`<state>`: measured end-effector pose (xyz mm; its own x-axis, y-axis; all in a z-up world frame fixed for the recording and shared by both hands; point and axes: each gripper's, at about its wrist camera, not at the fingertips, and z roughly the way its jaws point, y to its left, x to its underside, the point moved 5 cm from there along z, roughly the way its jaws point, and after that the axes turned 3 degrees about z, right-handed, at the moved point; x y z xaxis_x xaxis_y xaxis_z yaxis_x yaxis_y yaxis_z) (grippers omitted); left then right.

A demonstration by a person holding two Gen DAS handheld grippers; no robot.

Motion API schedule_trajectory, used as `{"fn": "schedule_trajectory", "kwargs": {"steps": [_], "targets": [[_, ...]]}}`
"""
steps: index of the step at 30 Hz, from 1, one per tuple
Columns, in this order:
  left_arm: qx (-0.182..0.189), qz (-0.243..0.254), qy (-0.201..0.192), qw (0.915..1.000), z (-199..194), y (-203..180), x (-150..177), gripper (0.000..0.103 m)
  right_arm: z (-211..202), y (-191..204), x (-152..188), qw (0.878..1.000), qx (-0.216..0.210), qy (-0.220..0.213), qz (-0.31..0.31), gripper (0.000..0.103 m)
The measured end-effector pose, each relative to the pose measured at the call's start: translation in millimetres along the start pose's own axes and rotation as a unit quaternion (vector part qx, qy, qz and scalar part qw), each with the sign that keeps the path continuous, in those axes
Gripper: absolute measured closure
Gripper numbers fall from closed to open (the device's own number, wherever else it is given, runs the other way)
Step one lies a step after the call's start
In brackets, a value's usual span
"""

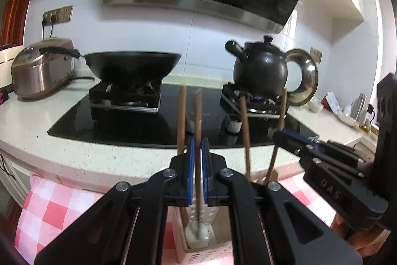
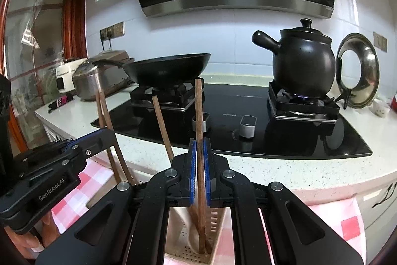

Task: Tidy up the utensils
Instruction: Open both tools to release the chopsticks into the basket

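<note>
The left gripper [image 1: 197, 149] clenches one upright wooden chopstick [image 1: 197, 140], its lower end down in the pale holder [image 1: 198, 235]. The right gripper [image 2: 199, 150] likewise grips a vertical chopstick [image 2: 198, 116].

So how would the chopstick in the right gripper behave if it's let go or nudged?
The chopstick looks like thin straight wood, so probably stiff and light. Released, it would likely lean against the holder wall, as the other chopsticks do. The right gripper pinches it low, so the top may wobble.
</note>
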<state>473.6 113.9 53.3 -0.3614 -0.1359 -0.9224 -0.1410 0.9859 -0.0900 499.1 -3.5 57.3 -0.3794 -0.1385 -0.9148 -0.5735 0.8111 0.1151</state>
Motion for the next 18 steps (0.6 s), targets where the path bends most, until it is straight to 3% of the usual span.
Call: {"fn": "schedule_trajectory", "kwargs": {"steps": [6,10,18], "targets": [[-0.007,0.004,0.009,0.9999,-5,7,4,0.097,-4,-4,4,1.0,-0.001,0.009,0.01,0.095],[-0.007,0.011,0.021,0.9997,-11,7,4,0.09,-4,-4,4,1.0,-0.003,0.02,0.014,0.093],[-0.012,0.018,0.001,0.9998,-51,11,2,0.083,-36,5,0,1.0,-0.006,0.009,0.013,0.091]]}}
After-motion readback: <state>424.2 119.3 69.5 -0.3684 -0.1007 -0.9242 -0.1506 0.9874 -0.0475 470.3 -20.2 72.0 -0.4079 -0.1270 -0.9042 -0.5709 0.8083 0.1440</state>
